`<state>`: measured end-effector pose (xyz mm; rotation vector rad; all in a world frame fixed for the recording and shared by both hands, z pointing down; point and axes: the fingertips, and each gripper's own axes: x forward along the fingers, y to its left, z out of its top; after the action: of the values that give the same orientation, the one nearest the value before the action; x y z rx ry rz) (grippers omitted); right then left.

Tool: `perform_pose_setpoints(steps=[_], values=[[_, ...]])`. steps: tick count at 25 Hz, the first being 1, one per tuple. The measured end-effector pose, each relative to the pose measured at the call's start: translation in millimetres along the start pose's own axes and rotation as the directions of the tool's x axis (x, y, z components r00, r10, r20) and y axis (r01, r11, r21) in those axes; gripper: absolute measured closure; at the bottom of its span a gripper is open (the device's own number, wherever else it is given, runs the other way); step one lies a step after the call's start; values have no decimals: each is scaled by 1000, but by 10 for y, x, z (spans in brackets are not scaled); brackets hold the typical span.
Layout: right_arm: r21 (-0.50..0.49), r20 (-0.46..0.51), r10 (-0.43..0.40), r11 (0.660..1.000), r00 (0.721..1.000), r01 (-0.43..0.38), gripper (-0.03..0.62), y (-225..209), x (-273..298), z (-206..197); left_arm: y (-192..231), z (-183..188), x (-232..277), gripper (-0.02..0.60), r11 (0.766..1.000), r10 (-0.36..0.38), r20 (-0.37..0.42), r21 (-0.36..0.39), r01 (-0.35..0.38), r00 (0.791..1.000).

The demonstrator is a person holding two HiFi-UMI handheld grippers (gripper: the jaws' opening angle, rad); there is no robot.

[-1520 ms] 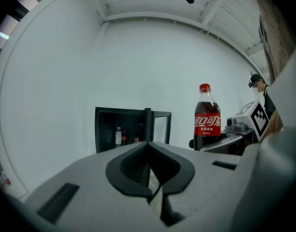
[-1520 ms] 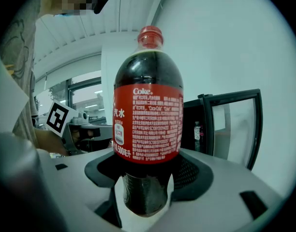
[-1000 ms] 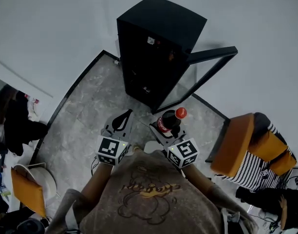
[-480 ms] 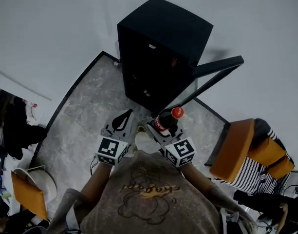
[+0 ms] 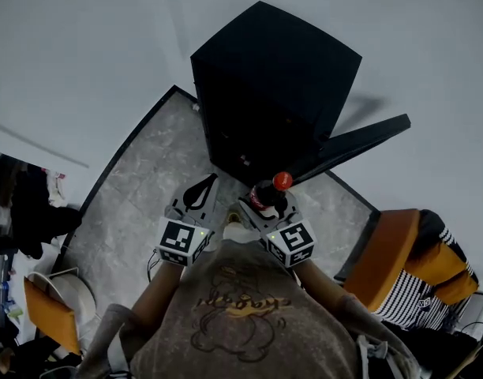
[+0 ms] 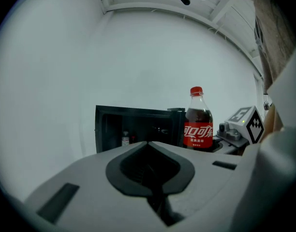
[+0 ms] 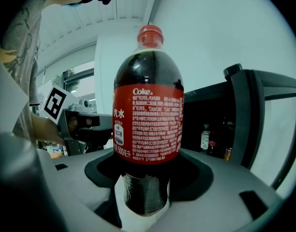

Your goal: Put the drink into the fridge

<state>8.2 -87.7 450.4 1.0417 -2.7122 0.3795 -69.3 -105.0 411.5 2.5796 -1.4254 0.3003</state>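
R gripper (image 5: 267, 208) jaws clamped on cola bottle (image 7: 148, 115); L gripper (image 5: 196, 197) jaws together, empty. I'd hold it upright, enter fridge (image 5: 265, 69) clear of door (image 5: 360, 136).

Looks down on a grey marbled floor (image 5: 131, 196) bounded by a dark edging strip (image 5: 121, 150), with plain white walls (image 5: 84, 46) beyond. Holds an orange armchair (image 5: 387, 251) with striped fabric (image 5: 407, 302) at the right, and another orange seat (image 5: 43, 316) at lower left below some dark clothing (image 5: 28, 208). Lies in dim, even light under a white ribbed ceiling (image 7: 90, 18).
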Motion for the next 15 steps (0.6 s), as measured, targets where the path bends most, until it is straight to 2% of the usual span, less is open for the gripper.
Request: perform_pose_setpoints(steps=[7, 15], values=[[-11, -10, 41, 999, 999, -41, 301, -341, 276, 11, 155, 152, 404, 577, 1000, 29, 4, 4, -29, 1000], [-19, -35, 20, 1000, 999, -20, 301, -577, 626, 6, 351, 175, 648, 577, 1000, 22, -11, -4, -22, 1000]])
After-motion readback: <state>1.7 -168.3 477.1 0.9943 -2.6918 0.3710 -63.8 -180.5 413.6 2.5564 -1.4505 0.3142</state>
